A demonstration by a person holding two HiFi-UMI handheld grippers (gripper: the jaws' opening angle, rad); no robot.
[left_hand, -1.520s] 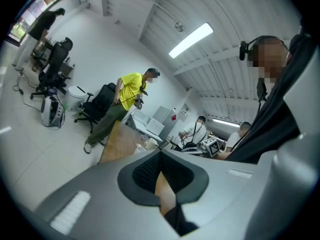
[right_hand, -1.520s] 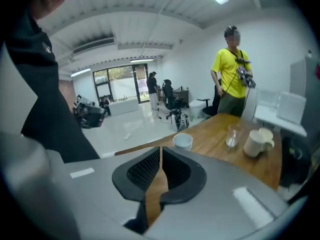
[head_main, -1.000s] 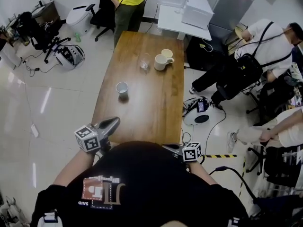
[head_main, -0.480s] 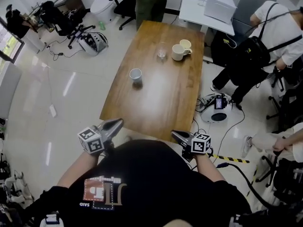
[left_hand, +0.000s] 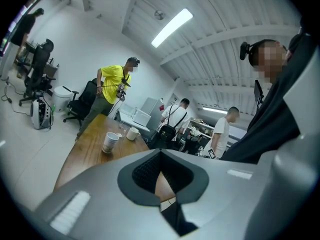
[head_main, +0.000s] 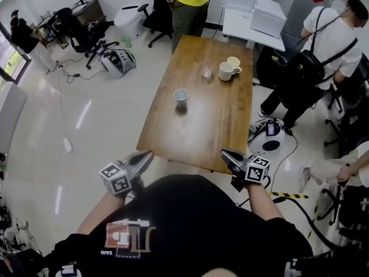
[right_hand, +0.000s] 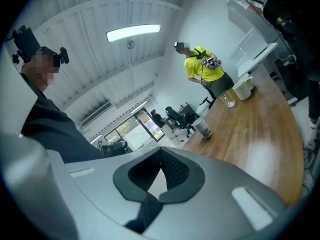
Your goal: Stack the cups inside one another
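Fingers (left_hand: 145, 172) closed, empty, both gripper views; head view: cups (head_main: 181, 95) unstacked

Table: long brown wooden table (head_main: 199, 120), varnished wood, semi-gloss, grain visible.
Mid-table: small white cup (head_main: 181, 96), matt; material unclear.
Table's far end: clear glass tumbler (head_main: 207, 70), see-through, shiny.
Beside it: white handled mug (head_main: 225, 72) & cream mug (head_main: 233, 62), smooth, glazed ceramic look.
Round table: pale tiled floor (head_main: 86, 126), v. glossy, reflects lights.
Table's near end: left gripper (head_main: 144, 156), right gripper (head_main: 226, 154), grey matt plastic shells; black ribbed pads (left_hand: 145, 172), rubbery look.
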